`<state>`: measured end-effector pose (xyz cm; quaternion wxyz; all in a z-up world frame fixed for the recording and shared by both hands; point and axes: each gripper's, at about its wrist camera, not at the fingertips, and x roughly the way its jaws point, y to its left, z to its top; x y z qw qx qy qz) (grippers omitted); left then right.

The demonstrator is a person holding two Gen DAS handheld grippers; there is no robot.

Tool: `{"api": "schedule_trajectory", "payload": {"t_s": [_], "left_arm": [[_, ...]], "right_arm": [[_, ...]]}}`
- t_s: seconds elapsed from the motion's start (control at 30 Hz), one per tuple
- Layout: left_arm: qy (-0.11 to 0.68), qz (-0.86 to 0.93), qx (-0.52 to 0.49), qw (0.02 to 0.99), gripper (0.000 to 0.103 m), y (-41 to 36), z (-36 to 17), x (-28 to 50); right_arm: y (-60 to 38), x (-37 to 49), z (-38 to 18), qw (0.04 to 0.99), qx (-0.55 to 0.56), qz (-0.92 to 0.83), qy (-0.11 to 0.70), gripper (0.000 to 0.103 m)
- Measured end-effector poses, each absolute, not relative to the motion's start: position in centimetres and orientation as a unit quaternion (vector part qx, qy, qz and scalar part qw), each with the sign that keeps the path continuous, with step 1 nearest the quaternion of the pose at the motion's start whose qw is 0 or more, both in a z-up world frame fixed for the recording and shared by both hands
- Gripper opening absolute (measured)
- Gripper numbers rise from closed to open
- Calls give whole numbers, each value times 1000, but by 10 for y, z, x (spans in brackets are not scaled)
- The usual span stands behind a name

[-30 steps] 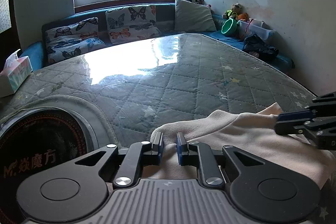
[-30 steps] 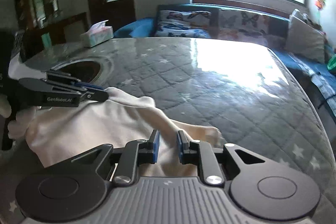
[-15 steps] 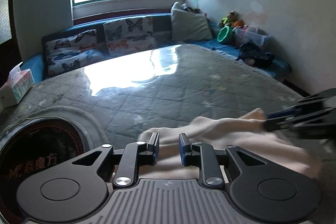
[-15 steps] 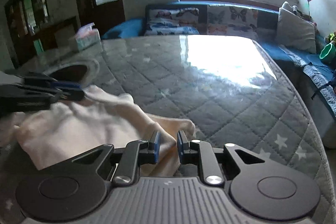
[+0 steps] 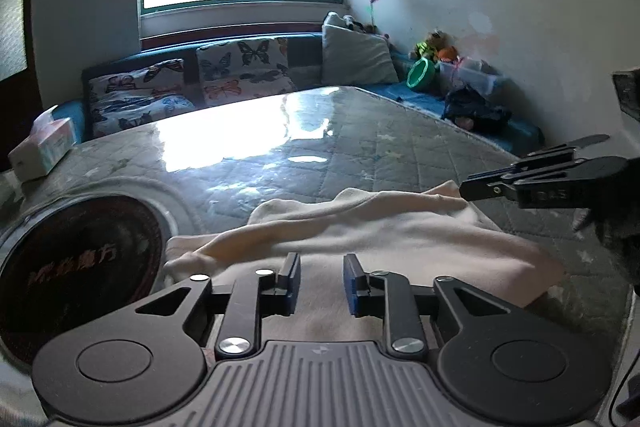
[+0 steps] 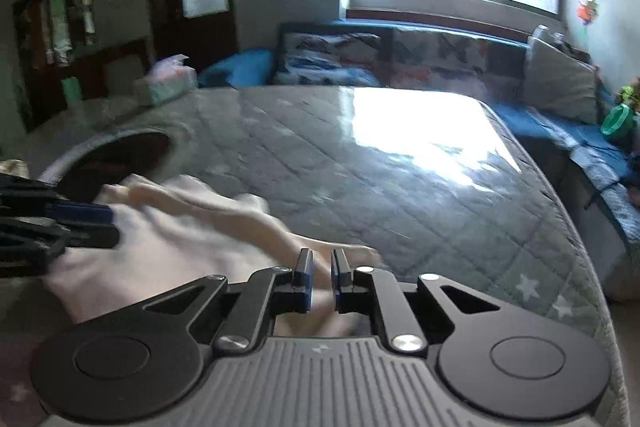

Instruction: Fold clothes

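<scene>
A cream garment (image 5: 380,227) lies crumpled on the grey quilted table cover (image 5: 320,155). My left gripper (image 5: 320,263) hovers over its near edge. Its jaws are opening, the blue pads stand apart, and the cloth lies flat below them without being pinched. My right gripper (image 6: 320,259) is at the garment's (image 6: 180,227) right end, its jaws closing to a narrow slit with a fold of cloth in it. In the left wrist view the right gripper (image 5: 466,187) has its tips at the cloth's far right corner. The left gripper (image 6: 114,223) shows blurred at the left of the right wrist view.
A round dark disc (image 5: 72,259) is set into the table at the left. A tissue box (image 5: 40,151) stands on the far left corner. Behind the table runs a blue bench with butterfly cushions (image 5: 240,67), a green bowl (image 5: 420,73) and toys. The table's right edge (image 6: 580,287) drops off.
The left gripper's pads have spread and let the cloth go while the hand drew back. The right gripper's pads have narrowed on the cloth and its tips have lifted the corner a little.
</scene>
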<state>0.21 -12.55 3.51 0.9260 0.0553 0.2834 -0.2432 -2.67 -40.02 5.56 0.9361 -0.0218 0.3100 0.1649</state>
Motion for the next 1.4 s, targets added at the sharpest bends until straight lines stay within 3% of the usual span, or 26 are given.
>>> {"api": "schedule_trajectory", "payload": {"t_s": [0.43,0.6,0.83,0.87,0.93,1.0,1.23,1.4], "left_arm": [[313,-184,-4,932,27,-75,26,2],[333,-166,-46,927,31,-55,20,11],[315,-147,-33,937,29,-63,29,34],[317,-142,-32,937,29,-64,28,40],[321,-132,-26,938,9,-65,23,48],[317,-120,-17,941,7,-65,21,51],[305,-92,-6,948,9,-61,24,55],[282,-145,-21,948,9,-74,43,47]], "right_arm": [[-380,-41,36,922,-11,205,329,10],[-379,-43,34,924,-9,201,326,10],[-378,-45,32,925,-8,202,321,18],[-377,-46,32,925,-10,202,321,18],[-376,-46,32,926,-13,202,320,18],[-376,-47,31,926,-16,202,318,18],[-374,-47,31,926,-26,204,315,19],[-370,-47,34,924,-31,208,319,28]]}}
